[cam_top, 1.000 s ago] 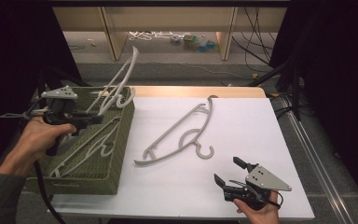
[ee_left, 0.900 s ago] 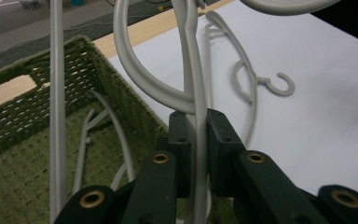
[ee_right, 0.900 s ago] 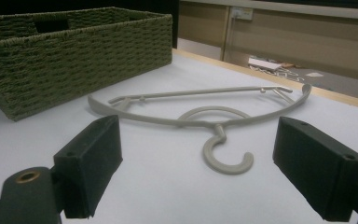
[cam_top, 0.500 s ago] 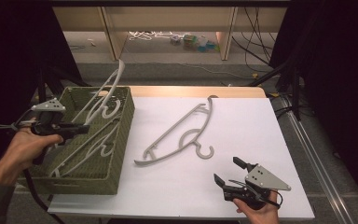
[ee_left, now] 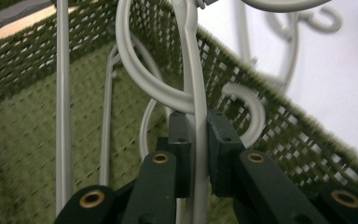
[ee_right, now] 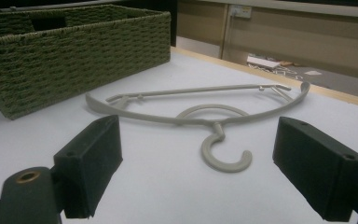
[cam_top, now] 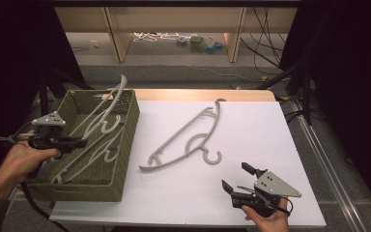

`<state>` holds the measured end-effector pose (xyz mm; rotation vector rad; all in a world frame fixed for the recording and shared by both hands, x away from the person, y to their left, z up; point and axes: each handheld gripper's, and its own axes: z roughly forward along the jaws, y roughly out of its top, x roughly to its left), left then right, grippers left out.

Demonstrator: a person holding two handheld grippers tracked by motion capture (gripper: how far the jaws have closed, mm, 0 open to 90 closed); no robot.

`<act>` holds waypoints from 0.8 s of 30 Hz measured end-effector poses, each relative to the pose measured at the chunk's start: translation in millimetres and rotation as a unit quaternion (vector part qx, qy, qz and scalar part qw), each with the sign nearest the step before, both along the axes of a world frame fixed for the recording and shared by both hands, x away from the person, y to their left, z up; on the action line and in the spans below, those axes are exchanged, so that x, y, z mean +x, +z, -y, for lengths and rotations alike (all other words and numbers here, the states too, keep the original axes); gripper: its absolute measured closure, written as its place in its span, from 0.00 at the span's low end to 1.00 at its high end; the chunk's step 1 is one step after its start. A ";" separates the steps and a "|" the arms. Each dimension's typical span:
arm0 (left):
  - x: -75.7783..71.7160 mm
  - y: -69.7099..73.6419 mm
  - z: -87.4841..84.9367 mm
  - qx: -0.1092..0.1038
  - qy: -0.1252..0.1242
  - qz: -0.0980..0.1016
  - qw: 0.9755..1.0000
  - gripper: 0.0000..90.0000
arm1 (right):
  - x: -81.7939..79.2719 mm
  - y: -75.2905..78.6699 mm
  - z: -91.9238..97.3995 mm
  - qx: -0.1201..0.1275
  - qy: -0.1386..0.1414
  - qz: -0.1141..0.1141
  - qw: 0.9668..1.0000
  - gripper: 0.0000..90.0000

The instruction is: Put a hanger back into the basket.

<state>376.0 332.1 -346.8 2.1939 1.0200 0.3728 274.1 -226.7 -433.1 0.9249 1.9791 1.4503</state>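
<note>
No text, label, brand, number or sign can be read anywhere here.

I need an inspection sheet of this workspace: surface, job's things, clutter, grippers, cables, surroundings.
Surface: white table top, bare around the loose hanger.
Job's things: green woven basket holding grey hangers; held hanger over the basket; loose hanger flat on the table.
Clutter: nothing seen on the table.
Grippers: left gripper shut on the held hanger; right gripper open, facing the loose hanger.
Cables: black cable trailing from the left gripper.
Surroundings: wooden shelf frame, small items on the floor behind.
</note>
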 end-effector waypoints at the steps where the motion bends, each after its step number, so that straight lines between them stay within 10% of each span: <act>1: -0.2 -1.2 -1.2 0.001 -0.001 -0.002 1.000 0.90 | 0.2 -0.3 -0.2 0.000 0.000 0.000 1.000 0.18; 24: -3.7 -16.8 -10.5 0.033 -0.036 -0.052 0.997 0.90 | 1.7 -1.8 -1.2 0.002 0.002 0.001 1.000 0.18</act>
